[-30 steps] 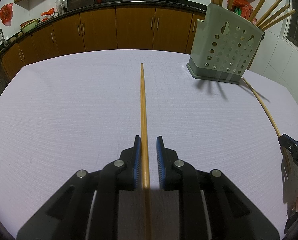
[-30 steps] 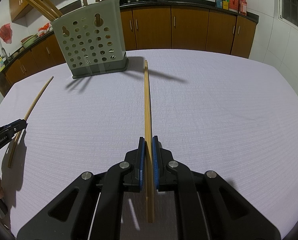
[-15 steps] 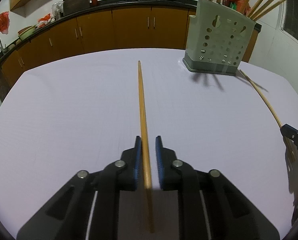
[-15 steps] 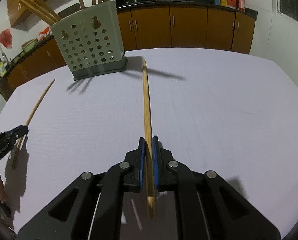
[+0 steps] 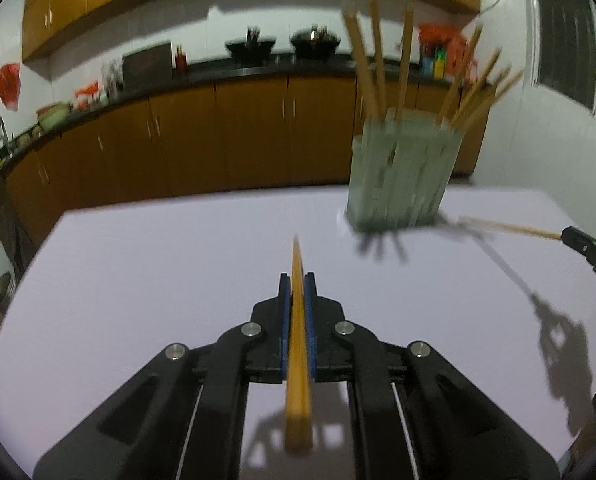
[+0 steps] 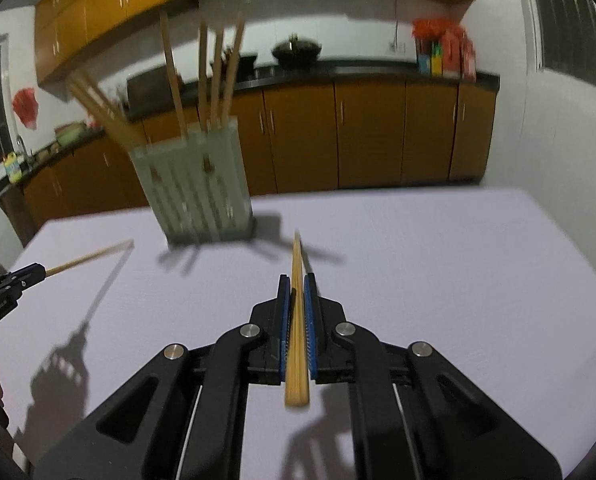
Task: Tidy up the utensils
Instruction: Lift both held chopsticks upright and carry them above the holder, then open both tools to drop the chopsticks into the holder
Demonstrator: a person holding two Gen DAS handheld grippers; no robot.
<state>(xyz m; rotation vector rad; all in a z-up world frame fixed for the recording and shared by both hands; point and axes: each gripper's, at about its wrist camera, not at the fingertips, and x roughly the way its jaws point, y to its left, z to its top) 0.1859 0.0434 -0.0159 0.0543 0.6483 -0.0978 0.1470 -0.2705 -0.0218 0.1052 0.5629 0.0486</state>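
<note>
My left gripper [image 5: 297, 282] is shut on a wooden chopstick [image 5: 298, 332] and holds it lifted above the white table [image 5: 158, 272], tip pointing forward. My right gripper [image 6: 296, 284] is shut on a second chopstick [image 6: 296, 320], also lifted. A grey perforated utensil holder [image 5: 401, 176] with several chopsticks stands ahead to the right in the left wrist view, and ahead to the left in the right wrist view [image 6: 194, 184]. Each view shows the other gripper at its edge, the right gripper [image 5: 589, 250] and the left gripper [image 6: 6, 284], with its chopstick.
Brown kitchen cabinets [image 5: 218, 136] and a dark counter with woks [image 5: 313, 42] run behind the table. The table's far edge [image 6: 377, 194] lies just beyond the holder. A white tiled wall and window are at the right [image 5: 569, 52].
Both grippers have risen off the table with their chopsticks and tilted up. The left jaws have closed onto its chopstick. The holder now appears upright and blurred by motion.
</note>
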